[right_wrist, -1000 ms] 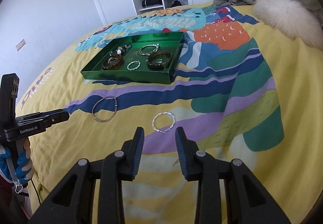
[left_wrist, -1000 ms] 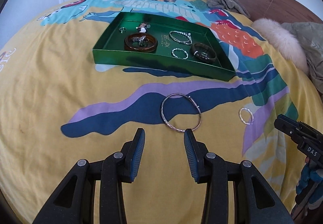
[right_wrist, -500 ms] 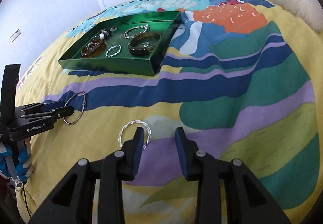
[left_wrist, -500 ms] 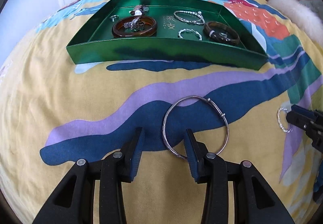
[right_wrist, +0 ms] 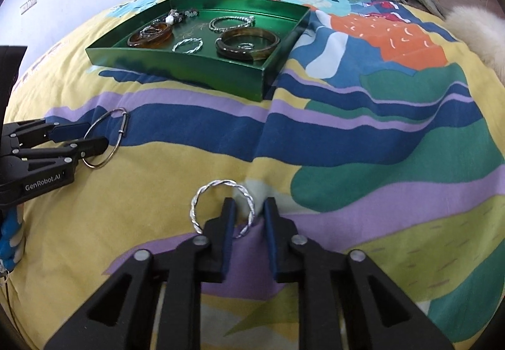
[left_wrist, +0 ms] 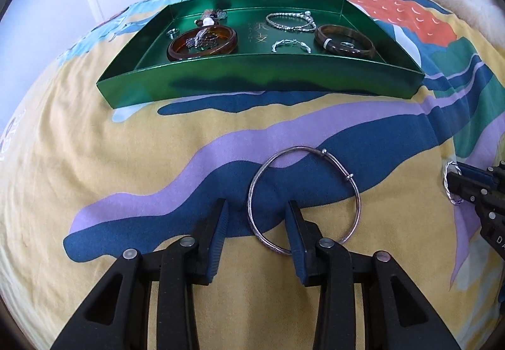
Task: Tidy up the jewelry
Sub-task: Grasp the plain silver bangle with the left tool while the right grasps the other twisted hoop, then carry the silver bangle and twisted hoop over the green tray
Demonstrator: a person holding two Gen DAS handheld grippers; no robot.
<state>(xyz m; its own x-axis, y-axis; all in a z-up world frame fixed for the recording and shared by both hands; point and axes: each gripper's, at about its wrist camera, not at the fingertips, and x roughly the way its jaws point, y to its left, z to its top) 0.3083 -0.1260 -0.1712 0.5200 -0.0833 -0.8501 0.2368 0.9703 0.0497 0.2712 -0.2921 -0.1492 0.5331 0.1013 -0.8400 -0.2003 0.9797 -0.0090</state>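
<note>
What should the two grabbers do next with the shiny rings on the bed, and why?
Probably finish squeezing. The left hand-held gripper has the thin silver bangle's rim between its closing jaws, and the right hand-held gripper is closing around the twisted silver bracelet's rim. Neither looks pinched yet, so lifting toward the green tray now could drop them.

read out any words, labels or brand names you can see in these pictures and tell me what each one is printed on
"GenRobot.AI": white lettering on the side of the left gripper, seen from the right wrist view.
"DA", cut off by the picture's edge: white letters on the right gripper, seen from the left wrist view.
Pale characters and a line of small print on the floor of the green tray: too small and blurred to read.
</note>
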